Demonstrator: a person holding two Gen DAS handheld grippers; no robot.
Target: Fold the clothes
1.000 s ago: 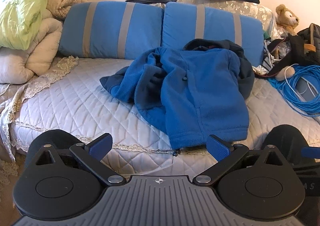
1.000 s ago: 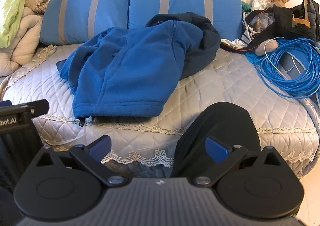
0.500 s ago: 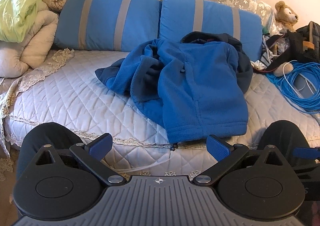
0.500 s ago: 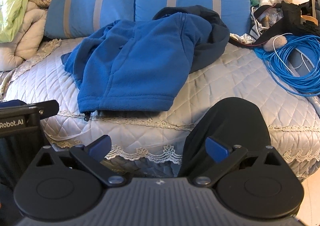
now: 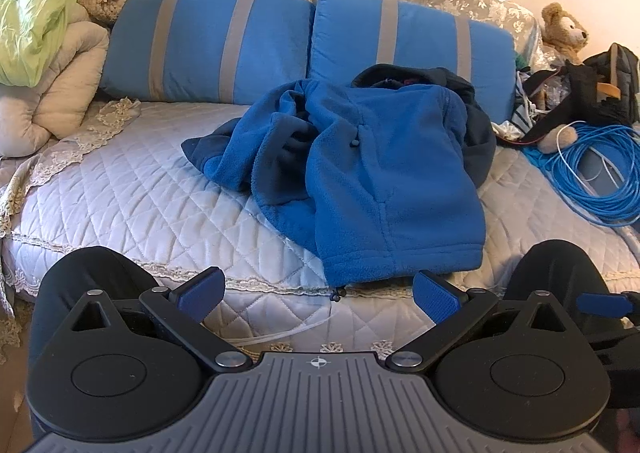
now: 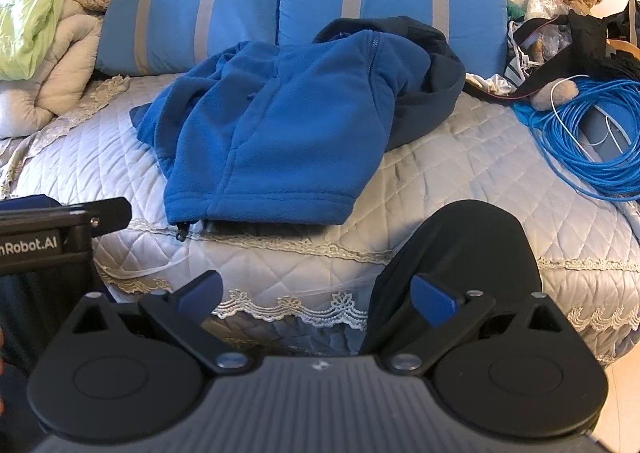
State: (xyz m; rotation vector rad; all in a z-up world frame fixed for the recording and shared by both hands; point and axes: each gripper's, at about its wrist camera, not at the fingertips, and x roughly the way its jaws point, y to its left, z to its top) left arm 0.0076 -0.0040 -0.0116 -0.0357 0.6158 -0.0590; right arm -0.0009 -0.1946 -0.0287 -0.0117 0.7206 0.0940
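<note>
I am facing a bed [image 5: 132, 189] covered in a pale quilted spread with lace trim along its edge, and it is filling most of both views. Two blue pillows [image 5: 208, 45] with grey stripes are leaning side by side against the far wall. To the left of them a heap of beige and light-green bedding [image 5: 44, 33] is piling up in the corner.

The thing I am here for — a blue fleece jacket [image 5: 384, 181] — is lying crumpled near the middle of the bed, its top resting against the right-hand pillow and its hem reaching almost to the near edge. A sleeve is bunching out to its left, and a darker navy layer is showing around the collar and right side. A zipper pull is dangling just past the hem over the lace trim.

On the right side of the bed a coil of blue cable [image 5: 592, 173] is lying well apart from the jacket, with a black bag [image 5: 600, 93] behind it and a teddy bear [image 5: 564, 29] sitting higher up.

I am holding my left gripper [image 5: 318, 295] short of the bed's near edge, its blue pads spread wide with nothing between them. My right gripper [image 6: 316, 295] is hanging likewise — spread wide, empty, just below the lace. My knees, in black trousers [image 6: 460, 257], are pressing up against the mattress side.
</note>
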